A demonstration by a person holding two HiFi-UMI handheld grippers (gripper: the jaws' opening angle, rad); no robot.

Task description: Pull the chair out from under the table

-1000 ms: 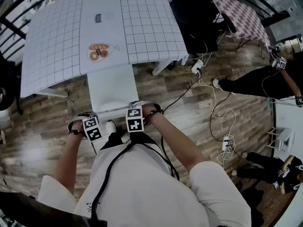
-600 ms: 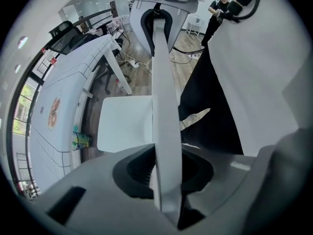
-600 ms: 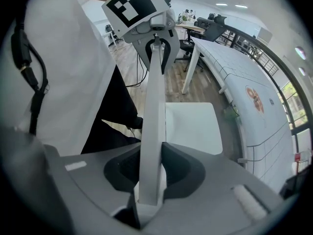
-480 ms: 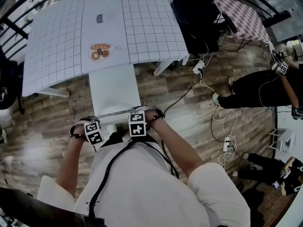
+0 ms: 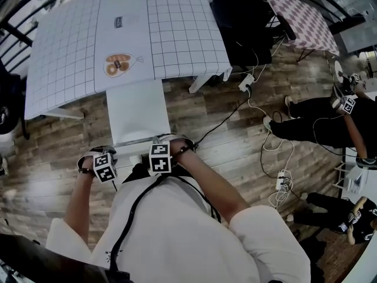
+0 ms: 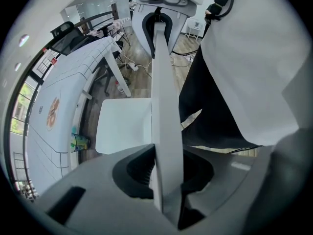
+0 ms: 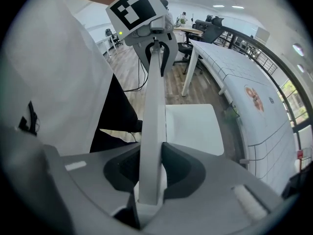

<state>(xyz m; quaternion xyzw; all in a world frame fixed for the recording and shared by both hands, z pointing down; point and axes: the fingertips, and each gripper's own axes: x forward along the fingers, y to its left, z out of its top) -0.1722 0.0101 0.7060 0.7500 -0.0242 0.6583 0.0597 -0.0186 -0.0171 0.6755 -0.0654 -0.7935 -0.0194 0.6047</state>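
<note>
A white chair (image 5: 138,112) stands with its seat mostly out from under the grid-cloth table (image 5: 76,52). Both grippers clamp the top edge of its backrest (image 5: 132,144), pointing down. My left gripper (image 5: 105,163) is at the backrest's left end and my right gripper (image 5: 159,155) at its right end. In the left gripper view the backrest slab (image 6: 164,106) runs straight between the jaws of the left gripper (image 6: 166,175), pads pressed on it. In the right gripper view the right gripper (image 7: 149,175) is shut the same way on the slab (image 7: 154,121).
The person's body stands close behind the chair. Cables and a power strip (image 5: 283,178) trail over the wood floor at the right. People (image 5: 321,119) sit or lie on the floor further right. A black office chair (image 5: 241,22) stands by the table's right corner.
The chair's seat shows slightly more from under the table, and both grippers have come a little nearer to the person. Both grips are unchanged.
</note>
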